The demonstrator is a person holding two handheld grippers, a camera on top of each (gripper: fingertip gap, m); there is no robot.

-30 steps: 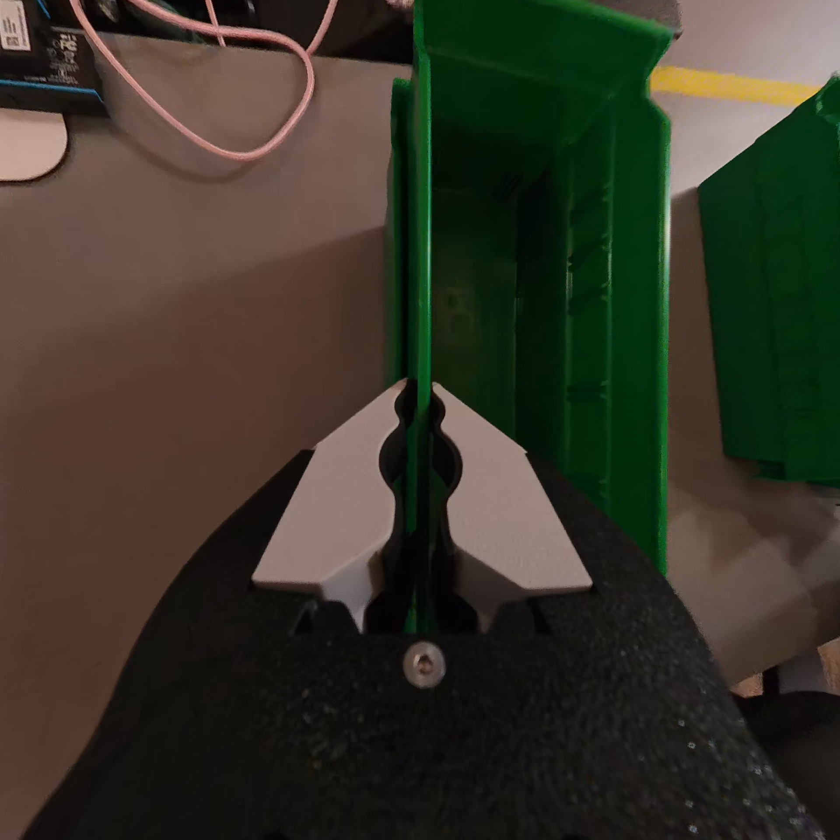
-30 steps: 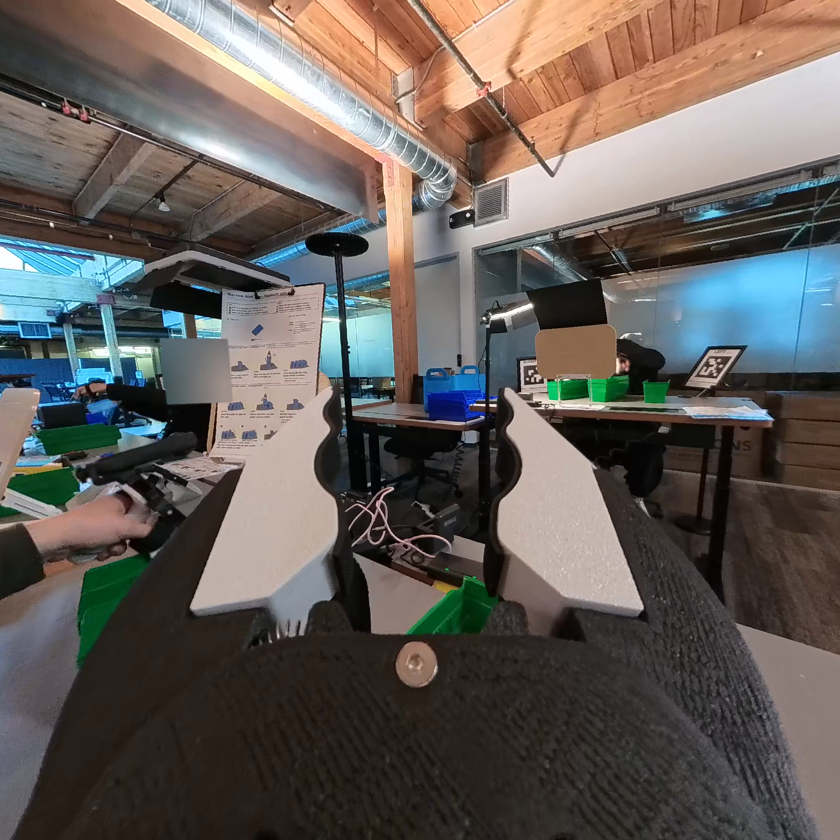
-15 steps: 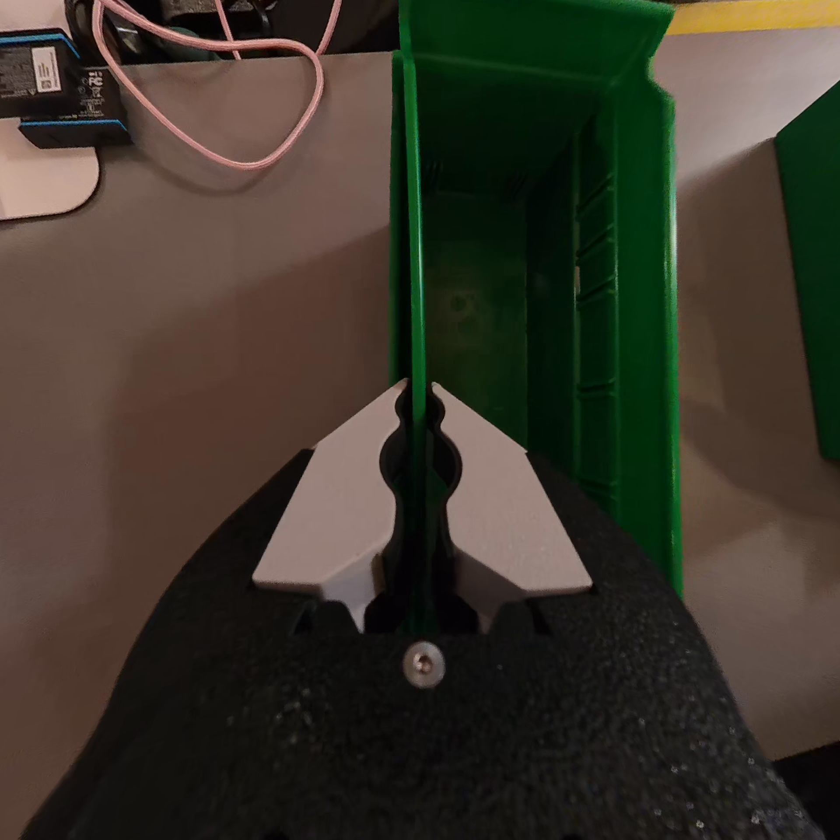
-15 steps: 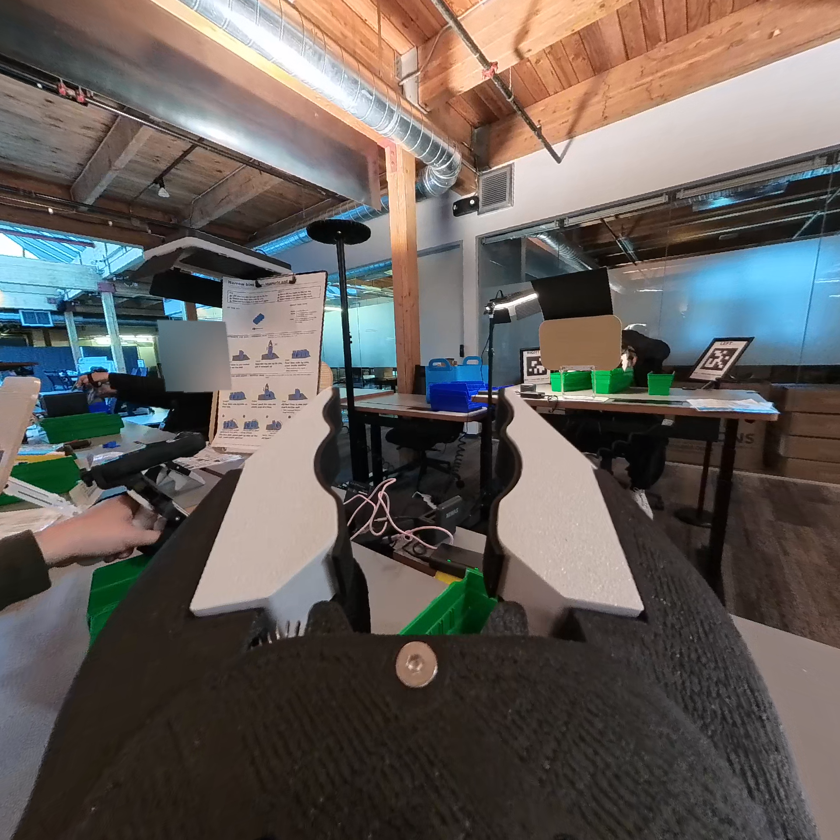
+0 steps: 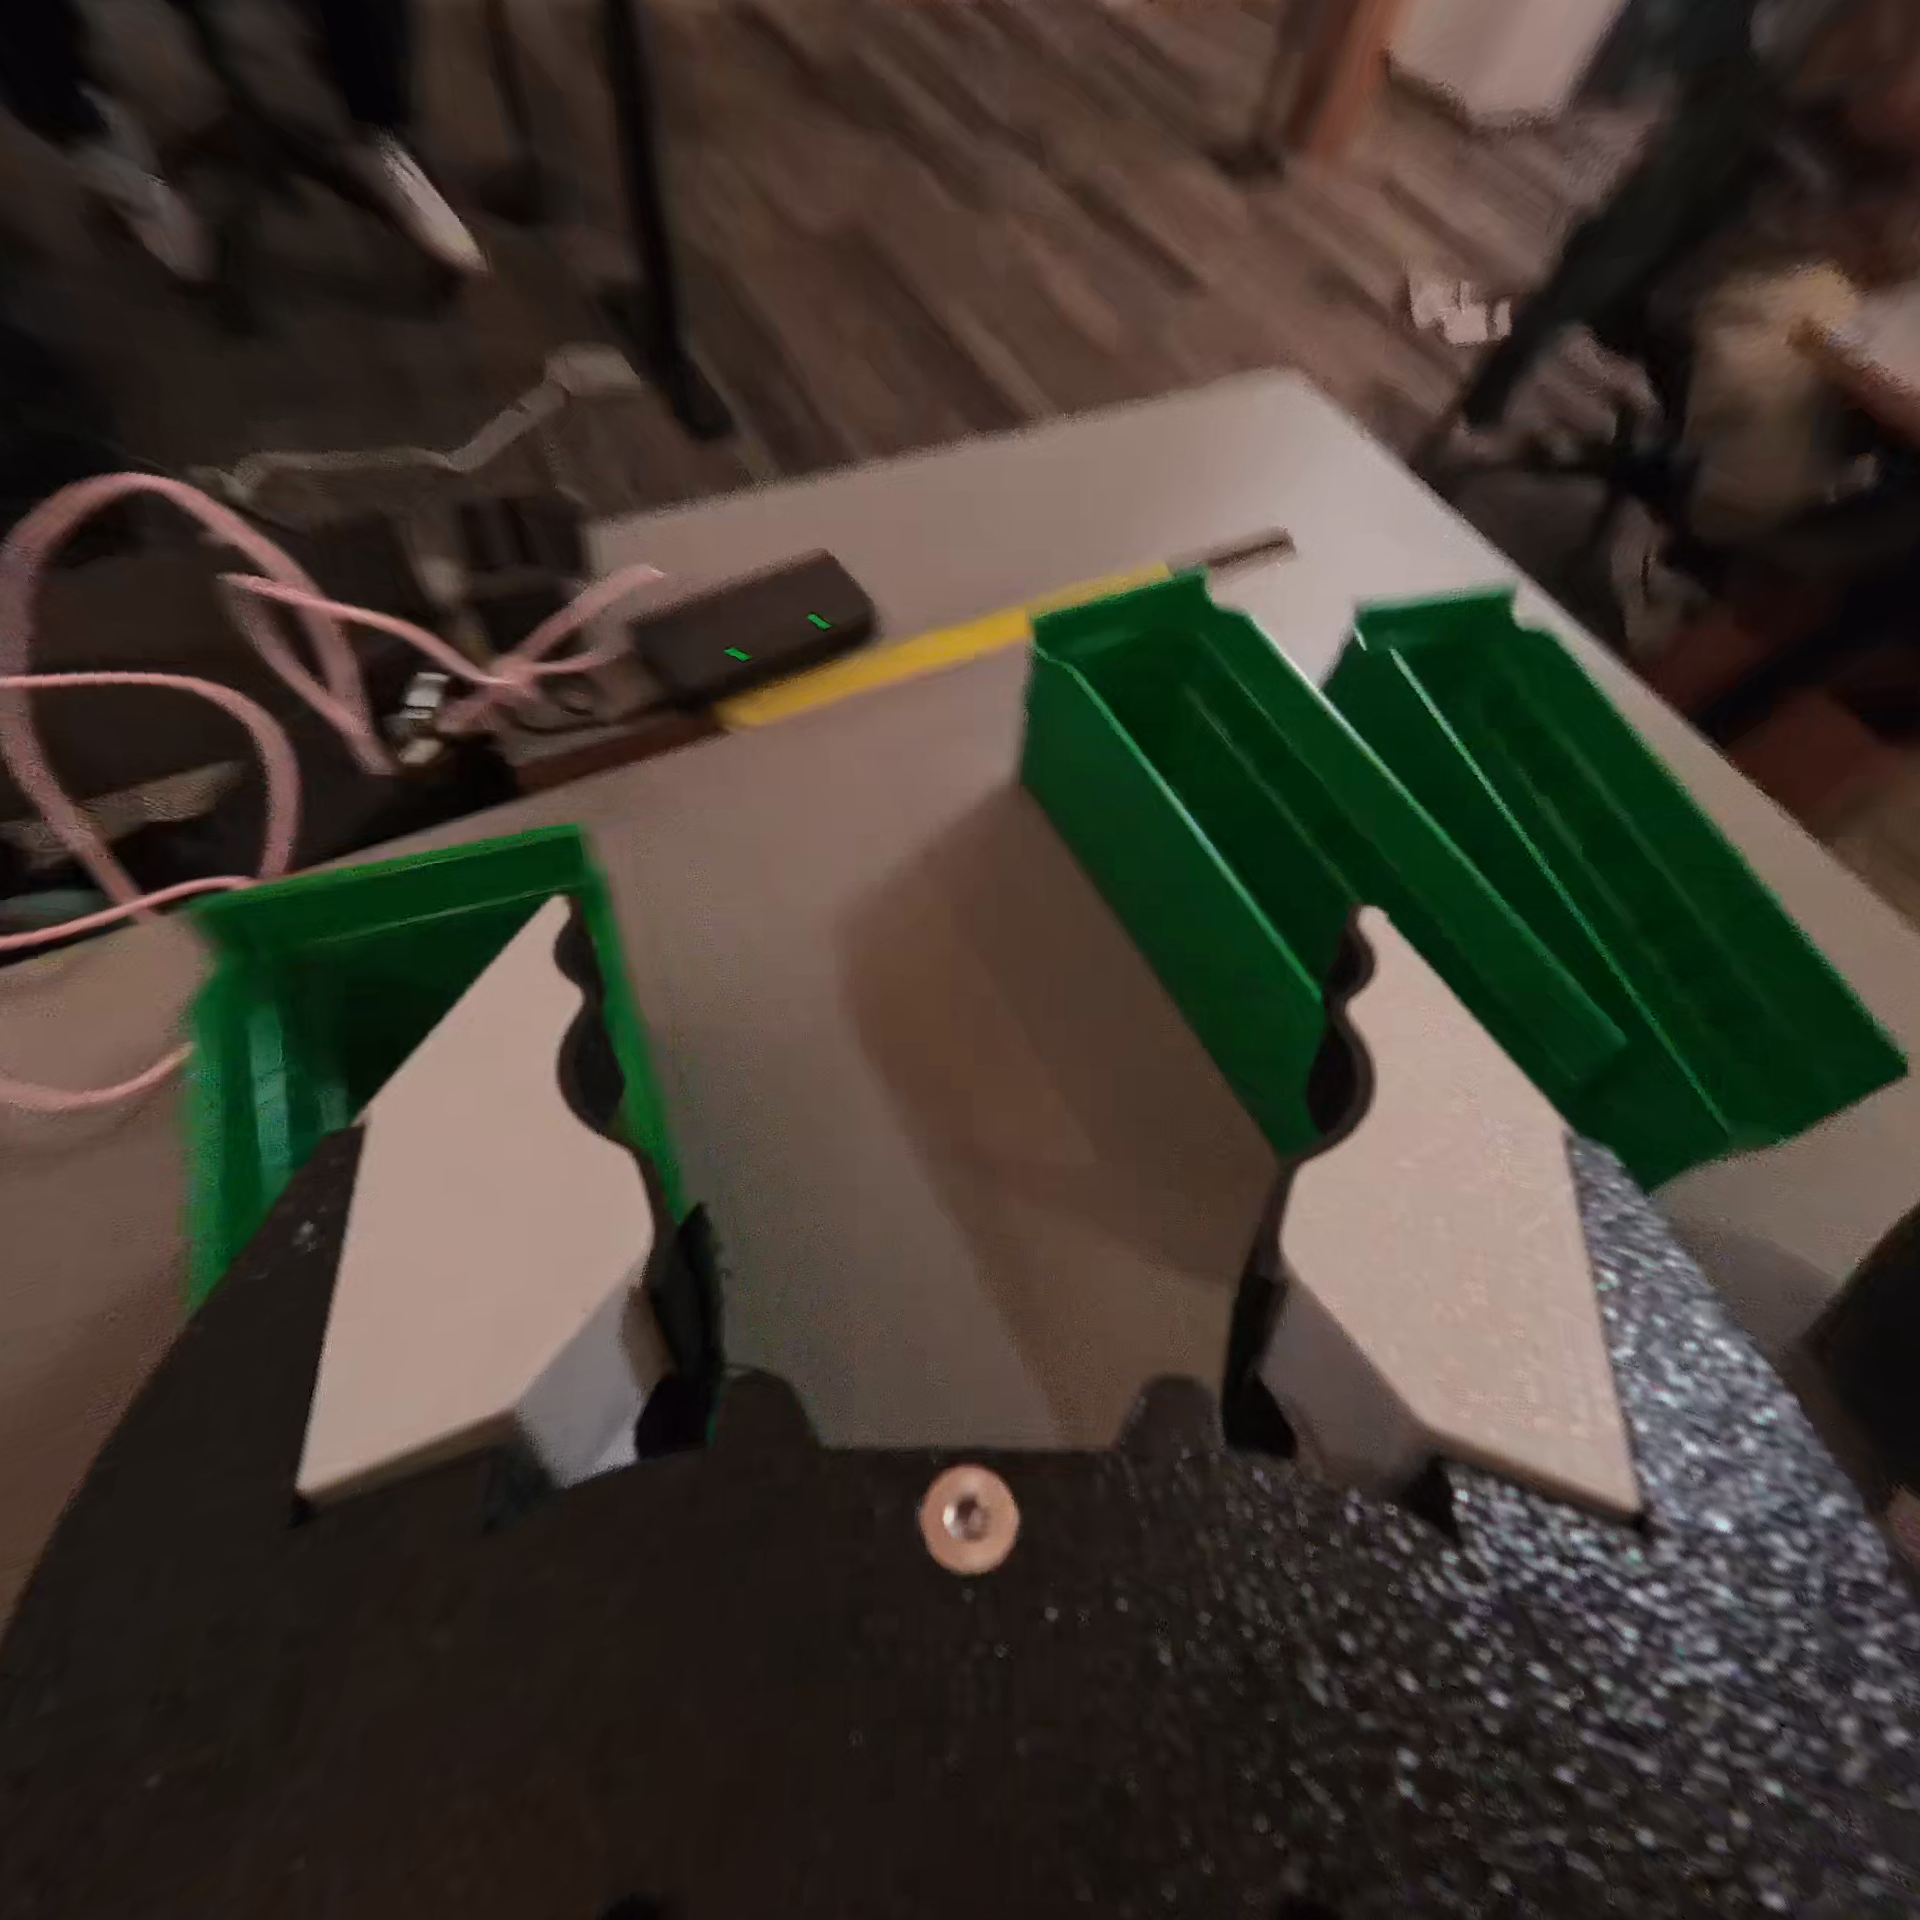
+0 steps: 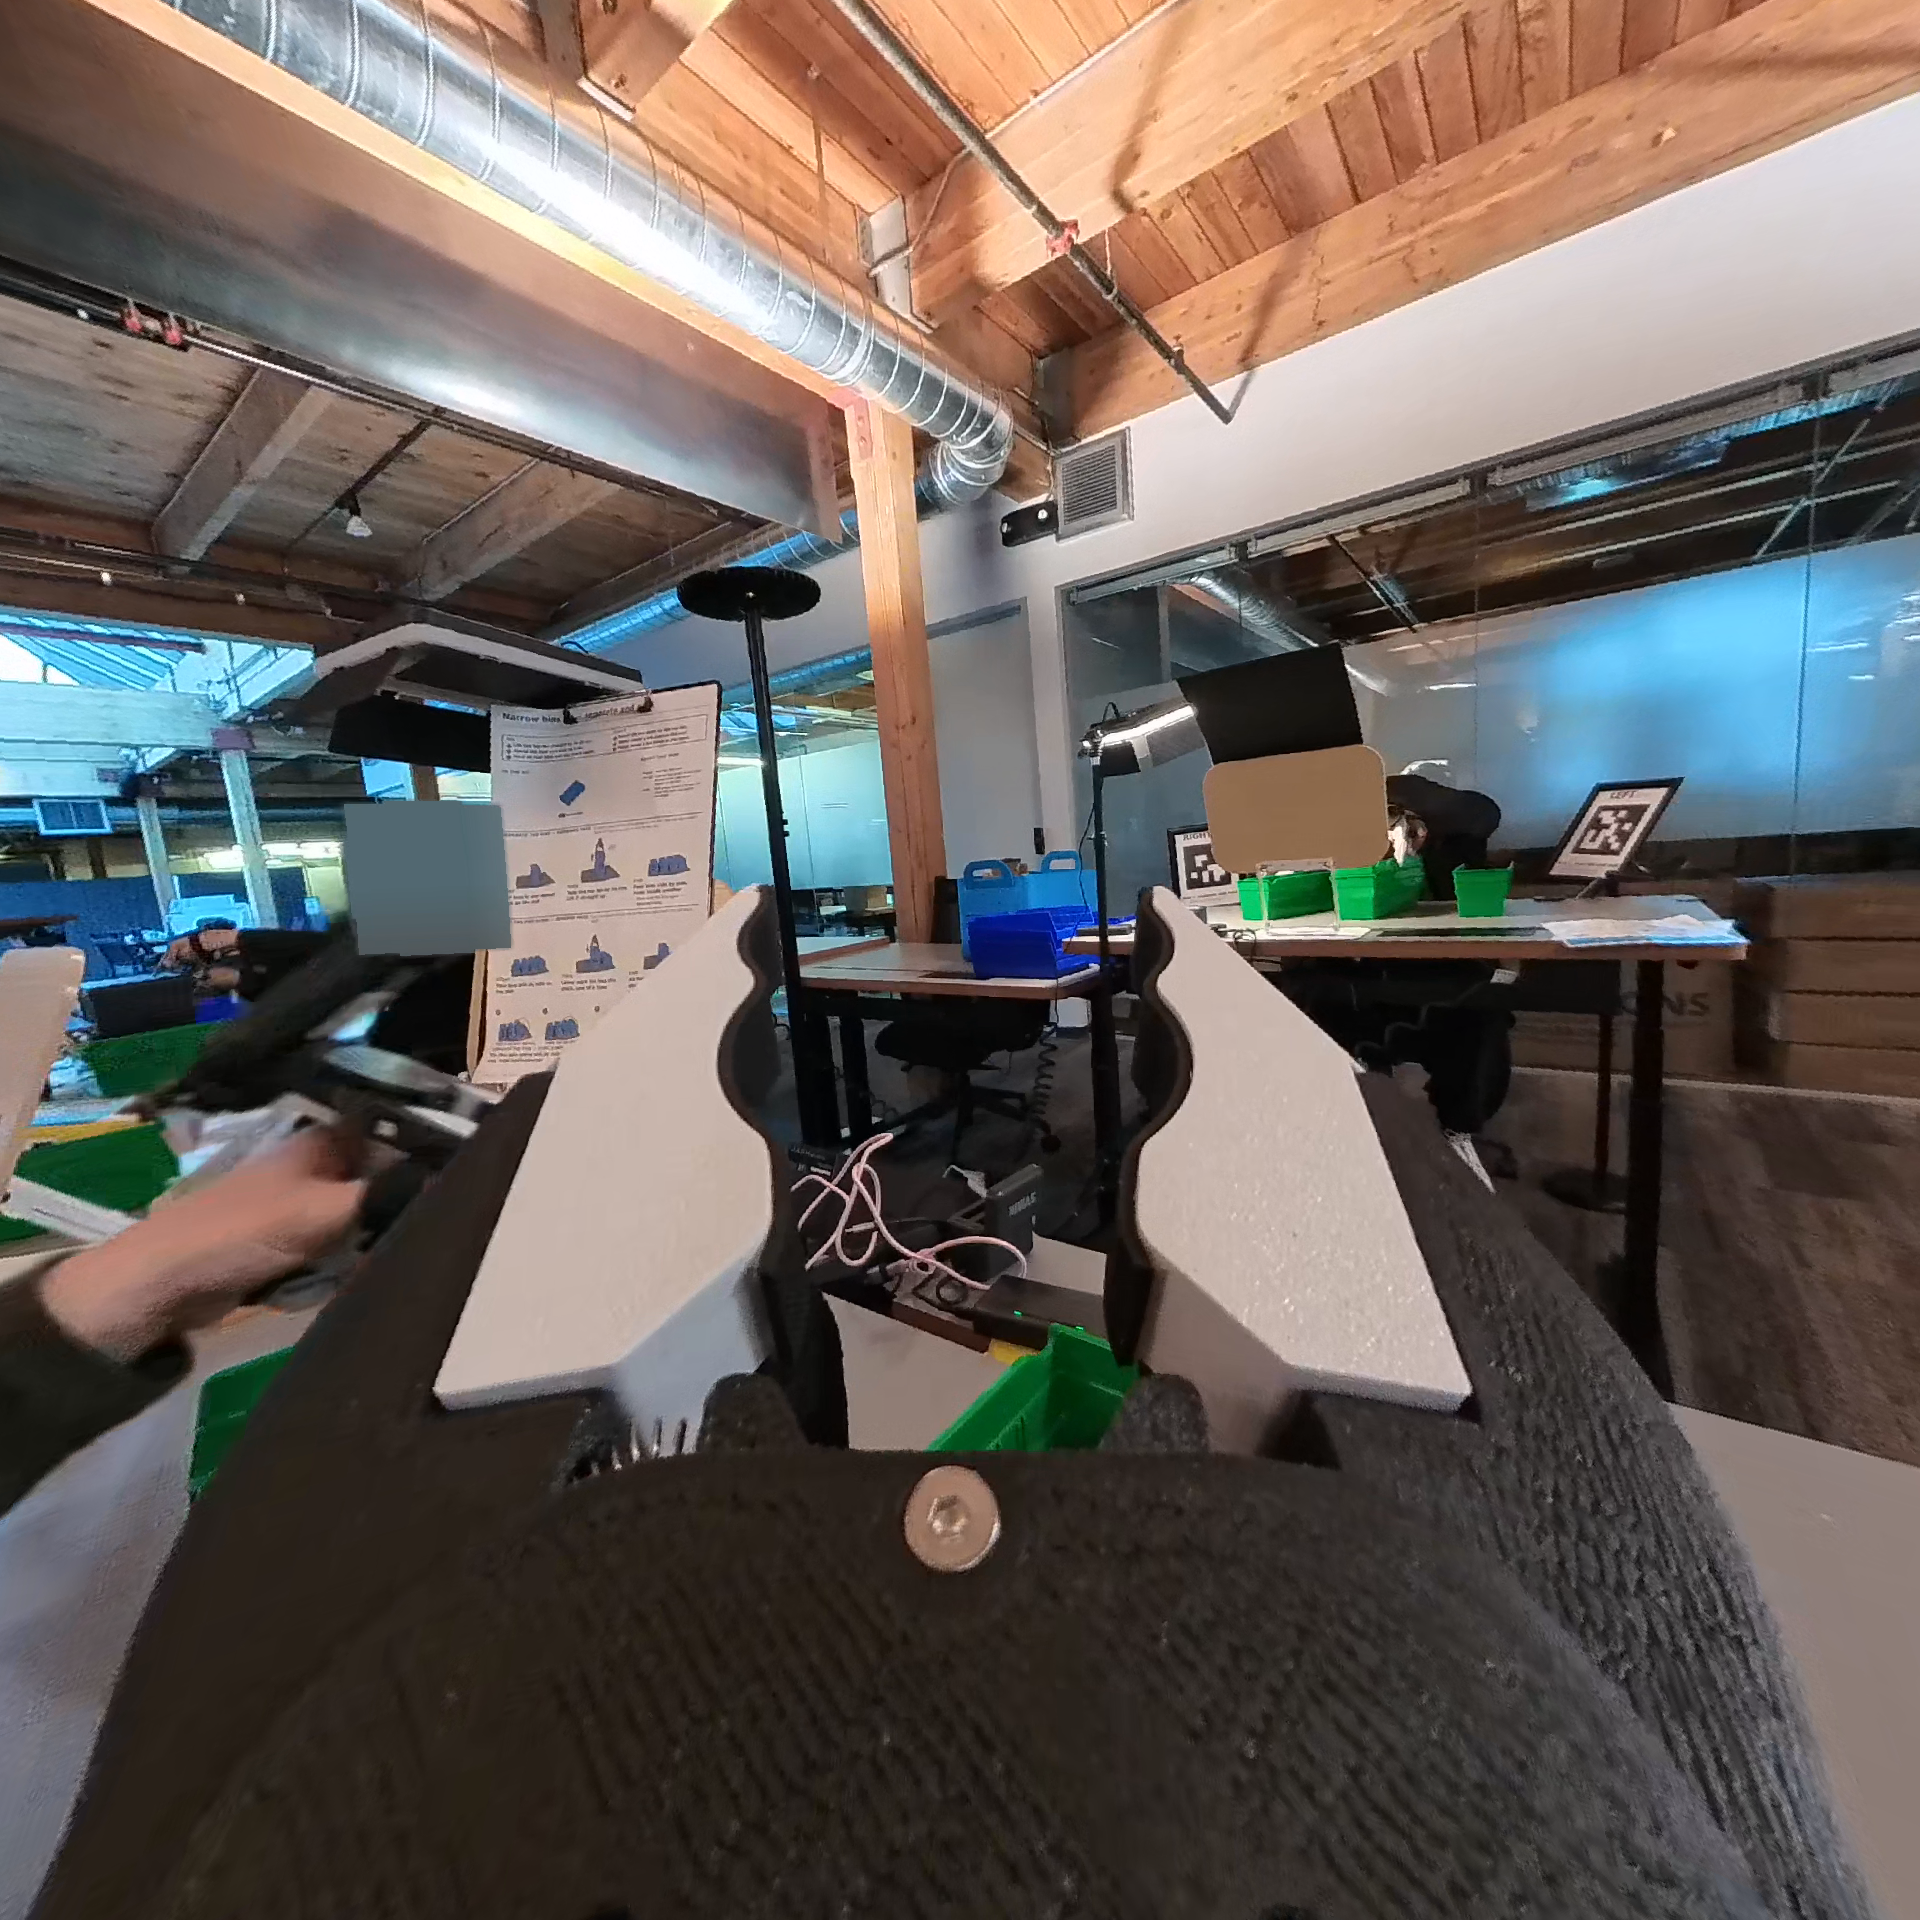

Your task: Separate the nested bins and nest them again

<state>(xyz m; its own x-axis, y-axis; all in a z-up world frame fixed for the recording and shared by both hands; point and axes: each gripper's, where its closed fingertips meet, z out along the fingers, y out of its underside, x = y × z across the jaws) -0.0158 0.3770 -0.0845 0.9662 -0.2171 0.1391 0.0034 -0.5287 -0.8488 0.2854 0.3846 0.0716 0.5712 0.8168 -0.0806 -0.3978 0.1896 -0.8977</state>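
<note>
In the left wrist view three green bins stand apart on the grey table (image 5: pixel 831 1039). The left bin (image 5: pixel 343 987) is partly hidden behind my left finger, and its right wall runs along that finger's inner edge. The middle bin (image 5: pixel 1164 831) and the right bin (image 5: pixel 1621 862) lie side by side behind my right finger. My left gripper (image 5: pixel 964 925) is wide open and holds nothing. My right gripper (image 6: pixel 956 904) is open and empty, raised and pointing out into the room. A green bin (image 6: pixel 1039 1392) shows low between its fingers, and another bin (image 6: pixel 234 1403) at the left.
A black device (image 5: pixel 753 629), a yellow tape strip (image 5: pixel 894 665) and pink cables (image 5: pixel 208 675) lie at the table's far edge. A hand holding the other gripper (image 6: pixel 312 1101) shows at the left in the right wrist view. Desks, a poster board and lamp stands are beyond the table.
My left gripper has opened and let go of the bin wall it was clamping, then pulled back and tilted up so all three bins show. My right gripper has barely moved.
</note>
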